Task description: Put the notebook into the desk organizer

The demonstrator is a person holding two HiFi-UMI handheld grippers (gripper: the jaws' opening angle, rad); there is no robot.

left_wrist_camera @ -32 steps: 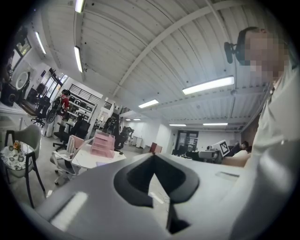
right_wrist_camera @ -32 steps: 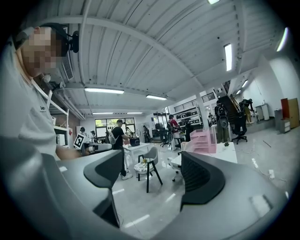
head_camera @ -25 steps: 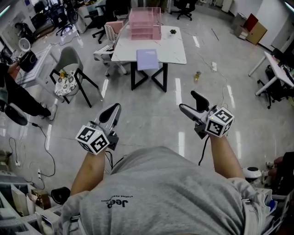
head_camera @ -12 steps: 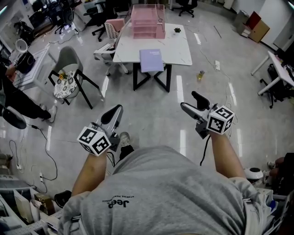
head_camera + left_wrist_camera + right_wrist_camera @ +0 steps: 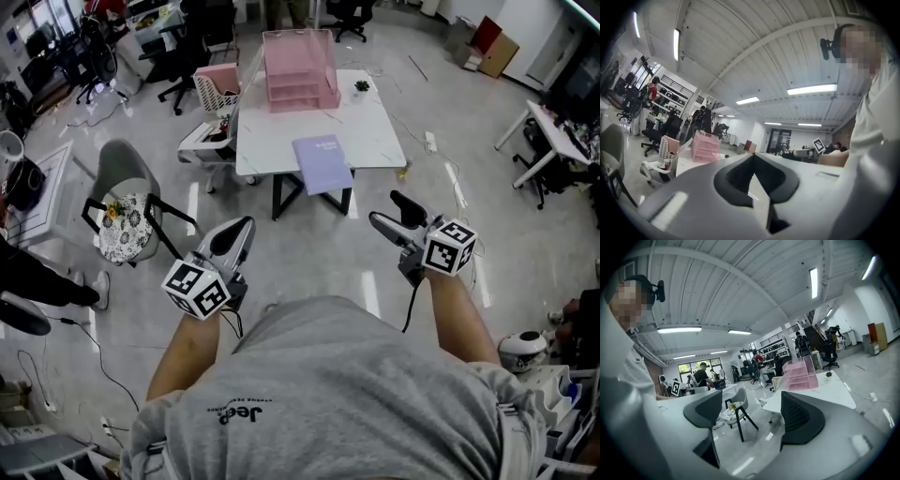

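Notebook (image 5: 322,161): lavender, closed, flat on the near part of the white table (image 5: 375,131). Its near end projects past the table's near edge.

Organizer (image 5: 298,67): pink, stacked trays, upright at the far end of the same table, well apart from the notebook. A small plant (image 5: 361,86) stands just to its right.

Left gripper (image 5: 240,228): held above the floor, short of the table and well apart from the notebook, pointing roughly level toward the table. In the left gripper view the two fingers (image 5: 797,178) are pressed together at the tips, with nothing held between them. The marker cube (image 5: 197,286) sits at its rear, above the person's forearm.

Right gripper (image 5: 392,211): held at a similar height on the other side, also short of the table and touching nothing. In the right gripper view its fingers (image 5: 799,416) stand wide apart. Only floor, a chair and the table edge show through the gap, and nothing is between the pads. Its marker cube (image 5: 450,247) faces up.

Surroundings: a chair (image 5: 122,220) with a patterned cushion stands on the floor left of the table. A pink basket (image 5: 217,82) sits on a white seat at the table's left side. The person's grey shirt (image 5: 328,394) fills the lower part of the head view.
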